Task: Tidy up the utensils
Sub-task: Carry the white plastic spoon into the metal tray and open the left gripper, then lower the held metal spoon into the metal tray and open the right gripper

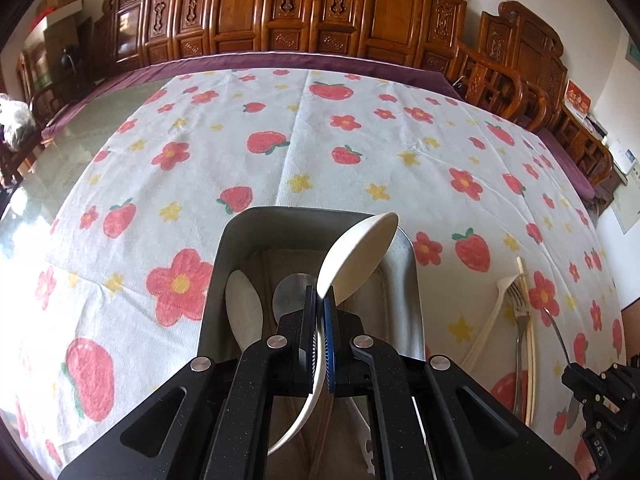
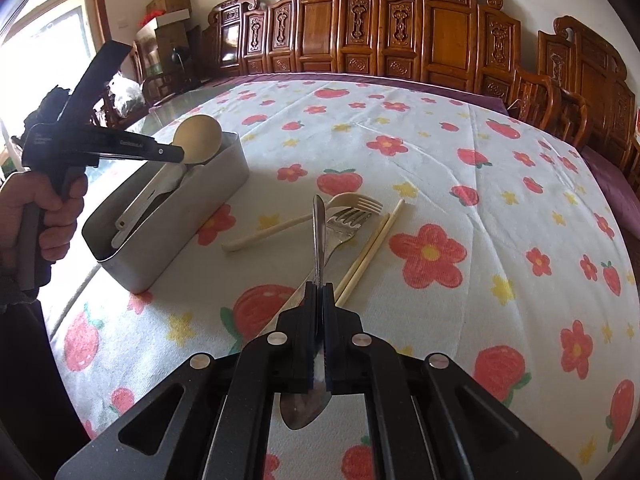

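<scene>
Left wrist view: we hold the left gripper (image 1: 319,300) clamped on the white spoon (image 1: 356,254) by its neck, bowl raised over the metal box (image 1: 410,280), so it can drop among the spoons inside.

Right wrist view: our right gripper (image 2: 319,288) pinches the metal spoon (image 2: 318,236) handle-forward above the cream fork (image 2: 352,202), steel fork (image 2: 346,220) and chopsticks (image 2: 370,246), apparently awaiting its turn.

My cream spoon (image 1: 356,256) tilts bowl-up over the metal box (image 1: 412,280); my steel spoon (image 2: 319,236) points handle-forward above forks (image 2: 348,216) and chopsticks (image 2: 370,252).
</scene>
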`<state>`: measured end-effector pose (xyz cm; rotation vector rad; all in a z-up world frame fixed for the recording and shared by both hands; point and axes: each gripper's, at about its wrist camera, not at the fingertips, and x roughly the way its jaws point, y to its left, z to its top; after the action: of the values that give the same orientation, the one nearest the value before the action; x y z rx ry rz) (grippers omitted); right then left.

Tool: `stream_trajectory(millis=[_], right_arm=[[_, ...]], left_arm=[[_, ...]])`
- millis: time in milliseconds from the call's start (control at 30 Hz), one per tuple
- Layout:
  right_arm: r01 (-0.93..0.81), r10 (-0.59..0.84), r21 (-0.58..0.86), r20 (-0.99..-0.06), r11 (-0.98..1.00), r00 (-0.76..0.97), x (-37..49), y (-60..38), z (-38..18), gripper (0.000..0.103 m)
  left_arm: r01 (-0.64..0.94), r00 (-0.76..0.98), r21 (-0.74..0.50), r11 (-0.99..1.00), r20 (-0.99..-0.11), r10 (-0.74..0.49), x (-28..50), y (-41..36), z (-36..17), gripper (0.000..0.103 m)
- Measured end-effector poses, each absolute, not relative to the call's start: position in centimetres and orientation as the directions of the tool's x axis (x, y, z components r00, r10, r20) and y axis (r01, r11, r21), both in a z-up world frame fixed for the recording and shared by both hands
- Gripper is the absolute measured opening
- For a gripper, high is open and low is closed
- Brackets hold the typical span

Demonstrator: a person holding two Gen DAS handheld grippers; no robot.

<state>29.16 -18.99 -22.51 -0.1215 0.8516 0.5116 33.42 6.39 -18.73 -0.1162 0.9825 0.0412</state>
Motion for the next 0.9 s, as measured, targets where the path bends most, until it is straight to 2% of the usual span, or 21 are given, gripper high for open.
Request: stream_trajectory(millis=[267, 700, 900], right_arm=[[-0.471, 0.381, 0.099, -0.741, 0.877, 0.554, 28.7, -18.9, -22.4, 0.004], [-0.467, 0.403, 0.117, -0.709, 0.877, 0.579, 26.9, -17.3, -19.9, 0.004], [-0.476, 0.422, 0.132, -0.698, 0.870, 0.578, 27.0, -15.5, -18.3, 0.004]], left_arm=[[-0.058, 0.590, -0.074, 0.996, -0.807, -0.025, 31.4, 6.6, -17.4, 0.013], [0.023, 0.684, -0.033, 0.999, -0.728, -0.040, 25.6, 7.2, -14.3, 0.019], [0.033, 0.687, -0.046, 0.998, -0.724, -0.056, 25.4, 8.5, -14.3, 0.019]])
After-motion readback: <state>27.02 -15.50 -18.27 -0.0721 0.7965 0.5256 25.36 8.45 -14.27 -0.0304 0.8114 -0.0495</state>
